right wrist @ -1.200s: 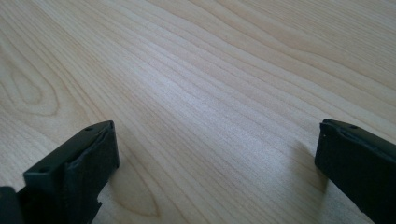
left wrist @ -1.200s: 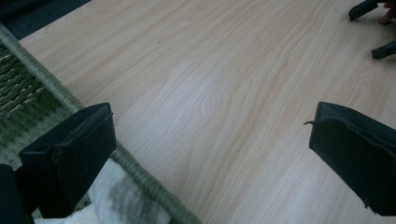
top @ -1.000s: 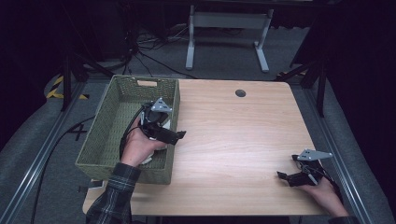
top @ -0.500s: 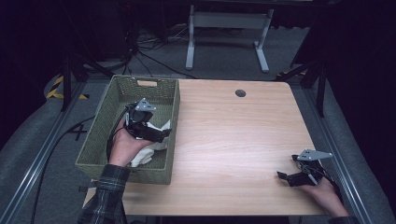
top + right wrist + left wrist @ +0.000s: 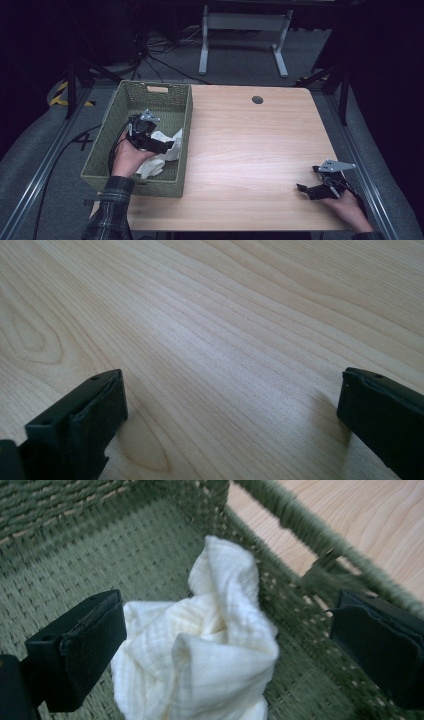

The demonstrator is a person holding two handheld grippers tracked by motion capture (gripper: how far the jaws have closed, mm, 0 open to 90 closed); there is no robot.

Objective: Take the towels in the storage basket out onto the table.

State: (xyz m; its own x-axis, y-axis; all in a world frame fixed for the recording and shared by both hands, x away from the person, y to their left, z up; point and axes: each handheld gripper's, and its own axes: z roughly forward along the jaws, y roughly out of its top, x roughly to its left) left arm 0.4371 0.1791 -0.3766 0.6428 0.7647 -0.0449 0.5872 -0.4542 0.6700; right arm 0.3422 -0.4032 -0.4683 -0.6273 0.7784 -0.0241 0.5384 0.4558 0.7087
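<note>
Inside basket (image 5: pixel 107 145), cloth (image 5: pixel 200 655) between parted left claw (image 5: pixel 220 645) jaws, against wall.

The worktop (image 5: pixel 250 150) is a pale wooden top with rounded corners and visible grain, standing on a grey carpeted floor (image 5: pixel 240 55). A green woven basket (image 5: pixel 182 120) sits directly on it along the left edge, reaching from near the far left corner almost to the near edge; its left wall hangs slightly over the worktop's left side. A small dark round hole (image 5: pixel 257 99) is set in the top close to the far edge, right of the middle. The right gripper (image 5: pixel 309 190) rests on the wood near the near right corner, its jaws spread wide. The middle of the worktop is bare wood.
</note>
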